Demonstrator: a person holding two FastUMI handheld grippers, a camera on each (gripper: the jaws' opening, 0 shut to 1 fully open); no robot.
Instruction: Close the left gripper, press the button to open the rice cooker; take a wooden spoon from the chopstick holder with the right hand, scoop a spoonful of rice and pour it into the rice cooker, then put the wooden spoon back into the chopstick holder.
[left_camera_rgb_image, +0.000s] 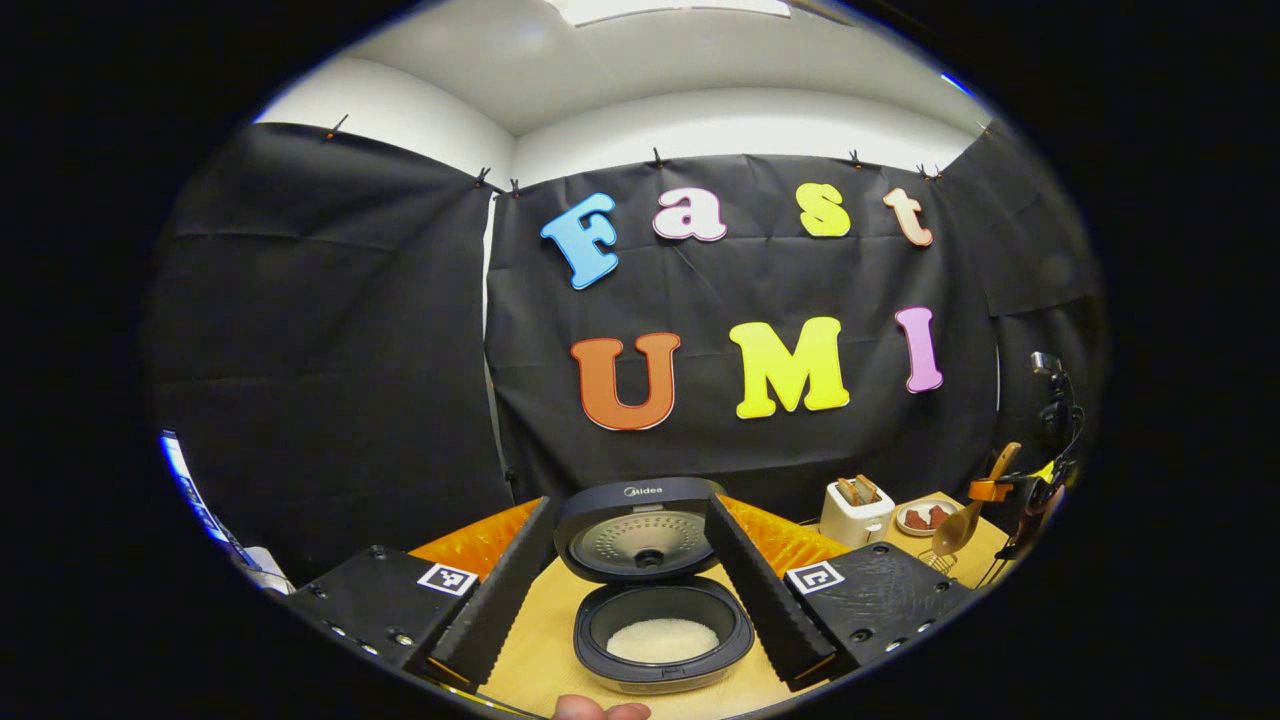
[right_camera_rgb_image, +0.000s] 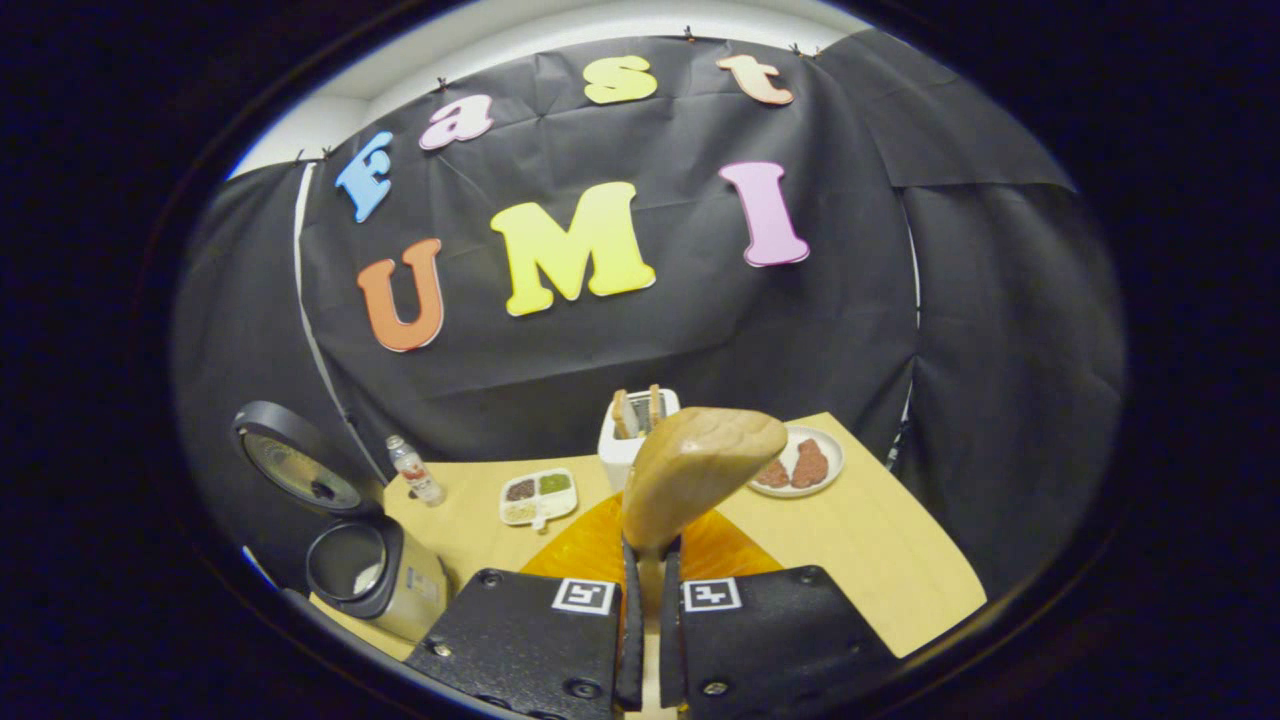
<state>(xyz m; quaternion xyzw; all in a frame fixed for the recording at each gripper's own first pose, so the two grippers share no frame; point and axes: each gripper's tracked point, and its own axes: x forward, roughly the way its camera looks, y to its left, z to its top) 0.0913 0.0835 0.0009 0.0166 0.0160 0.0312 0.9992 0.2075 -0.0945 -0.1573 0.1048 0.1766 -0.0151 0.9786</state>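
The rice cooker (left_camera_rgb_image: 660, 665) stands open between my left gripper's (left_camera_rgb_image: 630, 505) spread fingers, lid (left_camera_rgb_image: 640, 535) raised. White rice (left_camera_rgb_image: 662, 640) lies in its pot. My left gripper is open and holds nothing. My right gripper (right_camera_rgb_image: 650, 548) is shut on the handle of the wooden spoon (right_camera_rgb_image: 700, 465), whose bowl rises in front of the camera. In the left gripper view the wooden spoon (left_camera_rgb_image: 955, 528) hangs bowl-down at the far right, just above a wire chopstick holder (left_camera_rgb_image: 935, 562). I cannot tell whether the spoon carries rice. The rice cooker (right_camera_rgb_image: 375, 570) is at the lower left of the right gripper view.
A white toaster (right_camera_rgb_image: 635, 425) with bread, a plate (right_camera_rgb_image: 825, 445) of brown pieces, a small divided tray (right_camera_rgb_image: 540, 497) and a little bottle (right_camera_rgb_image: 415, 470) stand on the wooden table (right_camera_rgb_image: 860, 560). A fingertip (left_camera_rgb_image: 600, 710) shows at the bottom of the left gripper view.
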